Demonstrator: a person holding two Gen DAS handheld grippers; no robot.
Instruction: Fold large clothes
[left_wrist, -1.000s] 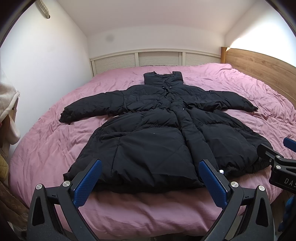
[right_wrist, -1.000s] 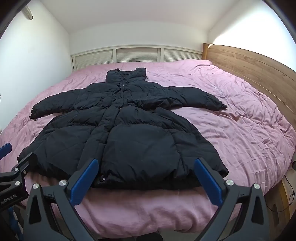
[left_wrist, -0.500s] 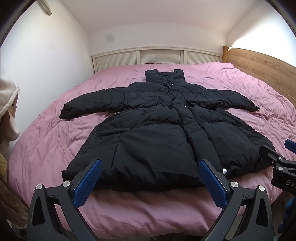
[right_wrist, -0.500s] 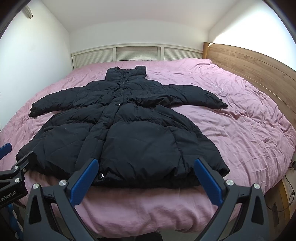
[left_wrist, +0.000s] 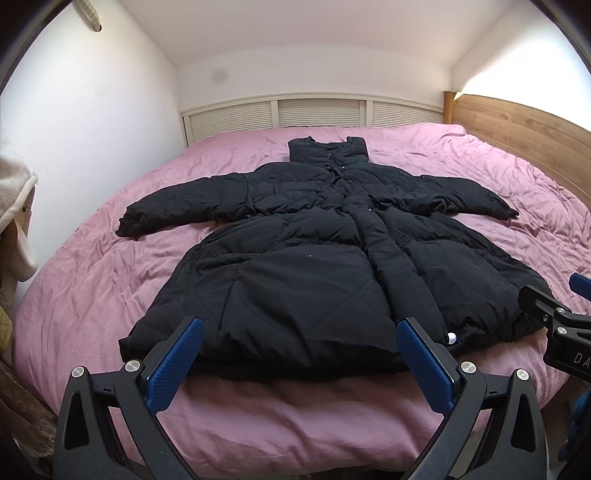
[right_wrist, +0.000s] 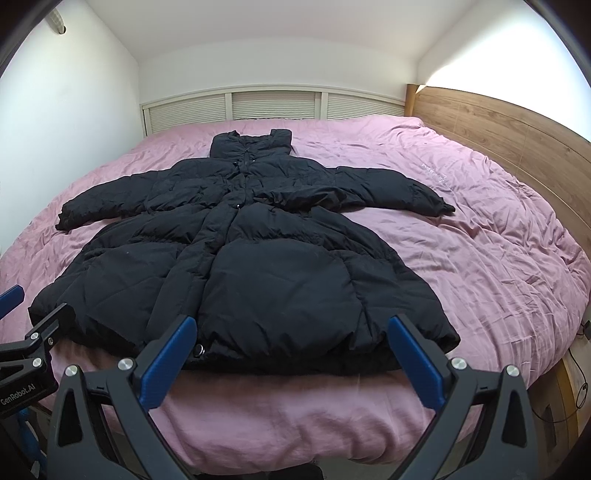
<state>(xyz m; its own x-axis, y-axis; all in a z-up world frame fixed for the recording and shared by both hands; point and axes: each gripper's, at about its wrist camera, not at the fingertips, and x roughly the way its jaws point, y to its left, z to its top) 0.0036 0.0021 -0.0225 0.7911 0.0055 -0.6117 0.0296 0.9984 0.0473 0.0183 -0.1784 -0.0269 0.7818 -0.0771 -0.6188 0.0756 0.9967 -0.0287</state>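
A long black puffer coat (left_wrist: 314, 266) (right_wrist: 251, 266) lies flat and face up on the pink bed cover (left_wrist: 92, 273) (right_wrist: 498, 266). Both sleeves are spread out to the sides, the collar points to the far wall, and the hem is nearest me. My left gripper (left_wrist: 299, 343) is open just short of the hem's left half, holding nothing. Over the hem's right half, my right gripper (right_wrist: 291, 341) is open and empty too. Each gripper shows at the edge of the other's view: the right gripper (left_wrist: 554, 321) and the left gripper (right_wrist: 26, 350).
A wooden headboard (right_wrist: 509, 133) runs along the bed's right side. White slatted panels (left_wrist: 314, 114) line the far wall. A white wall (left_wrist: 92, 147) borders the bed on the left, with a cream garment (left_wrist: 14, 192) hanging at the left edge.
Both grippers have crept slightly forward and tilted down a little, so the coat sits lower in both views. The coat has not moved and both grippers remain open.
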